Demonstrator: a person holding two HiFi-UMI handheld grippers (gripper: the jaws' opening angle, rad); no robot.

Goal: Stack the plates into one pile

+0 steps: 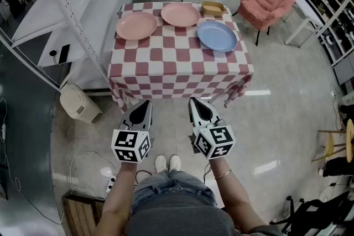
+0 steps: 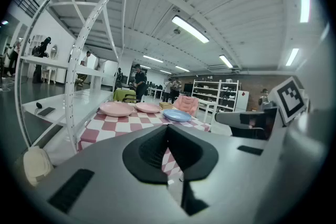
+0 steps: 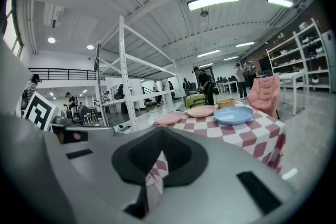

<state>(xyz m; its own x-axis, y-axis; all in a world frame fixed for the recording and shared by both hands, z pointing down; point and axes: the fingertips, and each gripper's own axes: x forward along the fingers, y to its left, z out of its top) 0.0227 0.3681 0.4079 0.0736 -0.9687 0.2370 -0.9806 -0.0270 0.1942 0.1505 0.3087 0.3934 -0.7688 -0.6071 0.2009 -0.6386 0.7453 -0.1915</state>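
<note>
Head view shows the counter (image 1: 180,72), draped in a red-and-white checked cloth (image 1: 166,88), with three plates lying singly on its far half. A pink plate (image 1: 136,25) sits at the far-left corner. A second pink plate (image 1: 180,14) lies along the middle of the far edge, just beside the first. A blue plate (image 1: 217,36) rests by the right edge, just nearer than a small tan tray (image 1: 213,8) at the far-right corner. The left tongs (image 1: 142,103) and the right tongs (image 1: 194,101) hang side by side off the counter's near edge, well apart from the plates. Left gripper view and right gripper view each show the jaws pressed together with nothing between them. A pink armchair (image 1: 268,0) stands on the floor beyond the far-right corner.
</note>
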